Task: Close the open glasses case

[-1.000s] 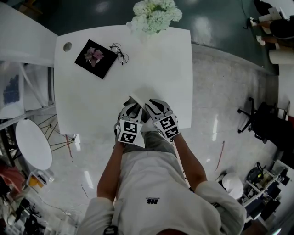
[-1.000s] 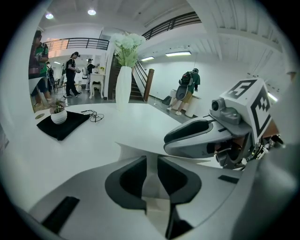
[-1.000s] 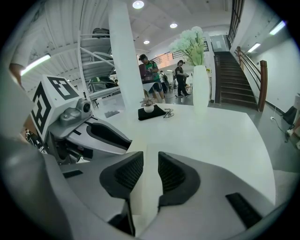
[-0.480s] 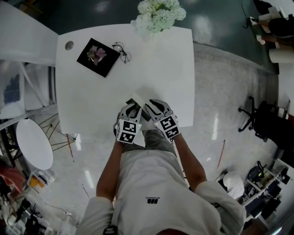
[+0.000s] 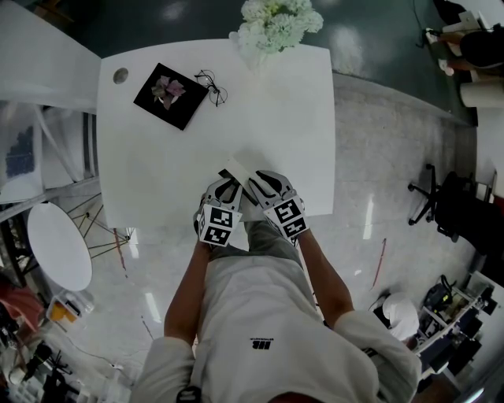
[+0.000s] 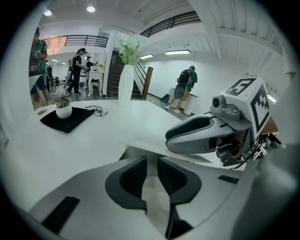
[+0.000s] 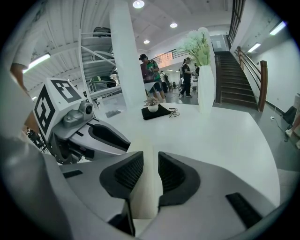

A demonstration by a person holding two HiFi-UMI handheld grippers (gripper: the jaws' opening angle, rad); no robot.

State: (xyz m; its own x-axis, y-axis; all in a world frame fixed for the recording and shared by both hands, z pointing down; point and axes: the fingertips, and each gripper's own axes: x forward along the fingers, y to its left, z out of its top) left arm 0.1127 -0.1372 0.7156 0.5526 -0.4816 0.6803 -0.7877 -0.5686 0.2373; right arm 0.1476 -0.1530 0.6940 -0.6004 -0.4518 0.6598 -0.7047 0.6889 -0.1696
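The white glasses case (image 5: 237, 170) lies open near the front edge of the white table (image 5: 157, 157), one thin flap raised. My left gripper (image 5: 225, 189) and right gripper (image 5: 263, 183) sit side by side over it. In the left gripper view the left gripper (image 6: 151, 176) is shut on a pale panel of the case (image 6: 154, 146), with the right gripper (image 6: 201, 136) just beside it. In the right gripper view the right gripper (image 7: 150, 176) is shut on a cream flap of the case (image 7: 148, 199), and the left gripper (image 7: 101, 138) is close at its left.
At the table's far side are a black mat with a small potted plant (image 5: 170, 96), a pair of glasses (image 5: 211, 86) and a vase of white flowers (image 5: 277, 20). A round white side table (image 5: 55, 245) stands left, an office chair (image 5: 449, 208) right. People stand in the background.
The head view has shifted slightly, so the table sits a little higher in it. Both grippers and the case stay as they were.
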